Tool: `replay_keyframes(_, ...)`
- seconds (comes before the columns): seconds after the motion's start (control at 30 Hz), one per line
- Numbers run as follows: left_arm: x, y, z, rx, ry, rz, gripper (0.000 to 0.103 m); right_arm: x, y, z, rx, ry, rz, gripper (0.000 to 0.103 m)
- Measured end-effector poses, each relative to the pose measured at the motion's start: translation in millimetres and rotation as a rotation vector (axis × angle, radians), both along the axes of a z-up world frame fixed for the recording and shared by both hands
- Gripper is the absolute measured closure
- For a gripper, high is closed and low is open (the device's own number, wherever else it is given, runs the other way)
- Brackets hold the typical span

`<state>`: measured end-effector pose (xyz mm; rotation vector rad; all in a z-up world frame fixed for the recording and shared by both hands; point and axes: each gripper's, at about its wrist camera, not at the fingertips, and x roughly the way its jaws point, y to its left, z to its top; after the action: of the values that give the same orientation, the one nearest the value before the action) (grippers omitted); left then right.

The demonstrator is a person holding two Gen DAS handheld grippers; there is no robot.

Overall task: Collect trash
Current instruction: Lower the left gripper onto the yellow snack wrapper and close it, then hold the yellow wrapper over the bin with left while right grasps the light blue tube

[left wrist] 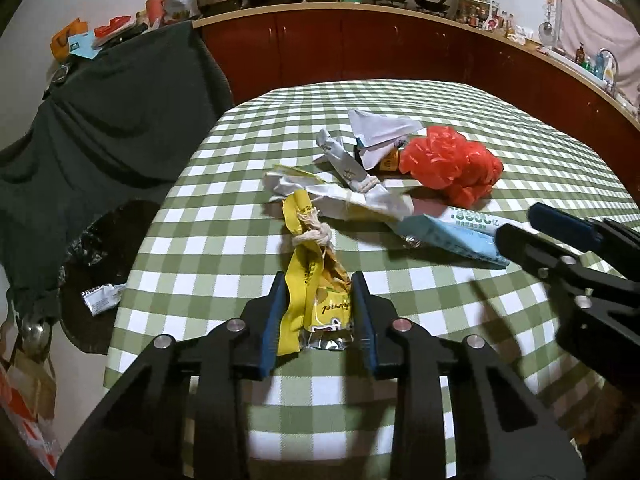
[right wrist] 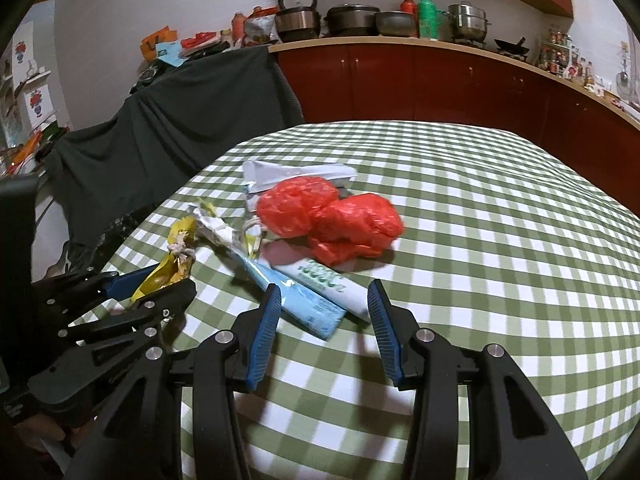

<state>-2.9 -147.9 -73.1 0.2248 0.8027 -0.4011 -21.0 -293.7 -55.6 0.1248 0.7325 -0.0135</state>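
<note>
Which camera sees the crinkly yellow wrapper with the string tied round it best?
The left wrist view: the crinkly yellow wrapper lies right between the left gripper fingers, knot and printing plain. The right wrist view shows only part of it, small at the left edge, half hidden behind the left gripper.

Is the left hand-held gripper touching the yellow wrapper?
Touching. In the left wrist view the left hand-held gripper has both blue pads pressed against the sides of the yellow wrapper, no gap showing on either side.
</note>
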Motion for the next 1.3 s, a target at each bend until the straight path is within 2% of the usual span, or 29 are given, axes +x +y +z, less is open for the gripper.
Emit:
replay_keyframes(0.1, -3, 5, 3, 0.020, -0.023, -0.005, 0.072, 5, 9, -3, -0.005, 0.018, 0.026, 0.058)
replay_keyframes(0.3, 2, 28, 8, 0.011, -0.022, 0.031, 0.072, 14, 19, -11, -0.019, 0.055, 0.064, 0.058)
replay_keyframes(0.63, 15, 71, 20, 0.020, -0.058, 0.120, 0.072, 21, 38, 1, -0.029, 0.026, 0.092, 0.058)
replay_keyframes(0.83, 19, 88, 24, 0.021, -0.073, 0.155, 0.072, 26, 39, -1, -0.050, 0.050, 0.098, 0.058)
replay_keyframes(1.03, 19, 94, 22, 0.017, -0.066, 0.171, 0.072, 22, 28, -12, -0.066, 0.098, 0.090, 0.058)
replay_keyframes(1.3, 18, 91, 22, 0.020, -0.071, 0.166, 0.072, 22, 27, -11, -0.085, 0.103, 0.114, 0.058)
